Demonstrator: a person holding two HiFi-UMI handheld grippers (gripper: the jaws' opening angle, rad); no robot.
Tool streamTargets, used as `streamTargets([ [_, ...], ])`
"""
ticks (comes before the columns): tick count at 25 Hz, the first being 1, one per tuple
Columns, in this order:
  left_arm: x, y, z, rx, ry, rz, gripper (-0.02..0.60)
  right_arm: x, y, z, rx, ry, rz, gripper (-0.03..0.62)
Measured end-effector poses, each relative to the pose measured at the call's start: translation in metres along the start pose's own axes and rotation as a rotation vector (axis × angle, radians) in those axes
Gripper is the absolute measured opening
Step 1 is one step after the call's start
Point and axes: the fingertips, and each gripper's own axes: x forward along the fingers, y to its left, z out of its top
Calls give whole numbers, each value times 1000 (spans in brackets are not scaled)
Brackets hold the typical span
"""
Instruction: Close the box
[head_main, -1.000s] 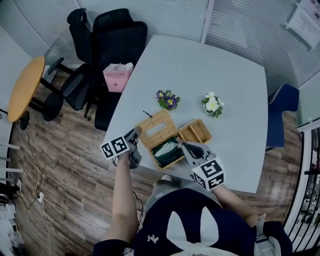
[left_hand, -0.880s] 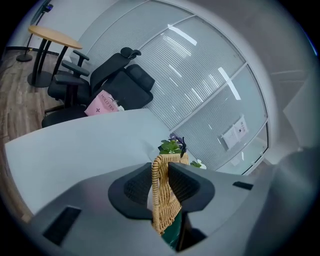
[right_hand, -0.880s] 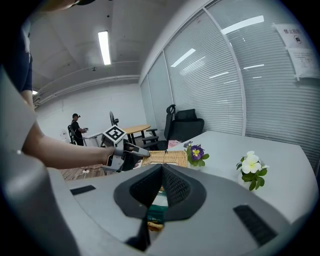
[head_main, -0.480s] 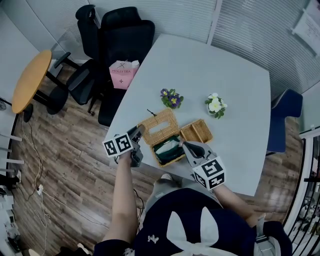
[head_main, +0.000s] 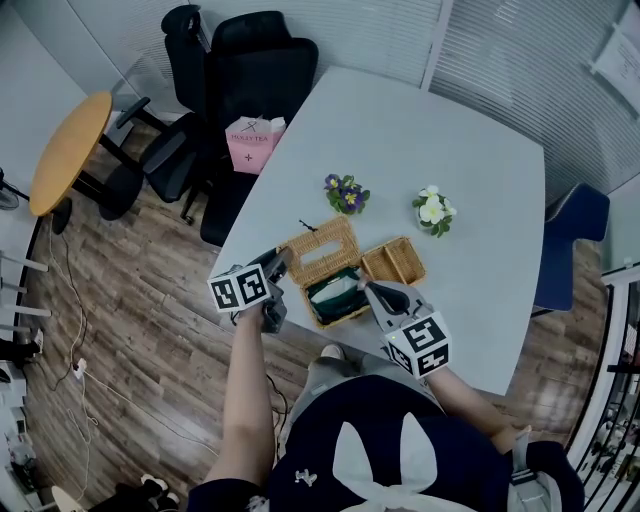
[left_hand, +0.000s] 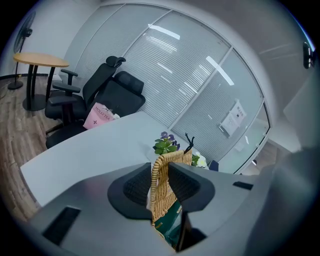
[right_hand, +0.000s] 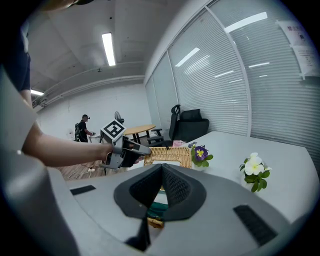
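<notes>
Halfway there: the lid (head_main: 322, 250) is gripped, raised, by the left gripper (head_main: 278, 262), the box (head_main: 345, 316) not yet covered; the right gripper (head_main: 368, 290) is seen with jaws pressed together at its rim.

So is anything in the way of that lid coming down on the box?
Possibly. The left gripper holds the lid tilted up over the box. The green contents lie inside, but the right gripper tip is at the box's right rim, where the lid lands.
</notes>
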Motion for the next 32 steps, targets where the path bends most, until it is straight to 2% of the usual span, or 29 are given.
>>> streamTargets([
  [7, -7, -5, -2, 40, -1, 34, 114, -3, -2, -1, -6, 2, 16, 5],
  [32, -31, -35, -19, 157, -12, 88, 115, -28, 9, -13, -20, -6, 45, 5],
])
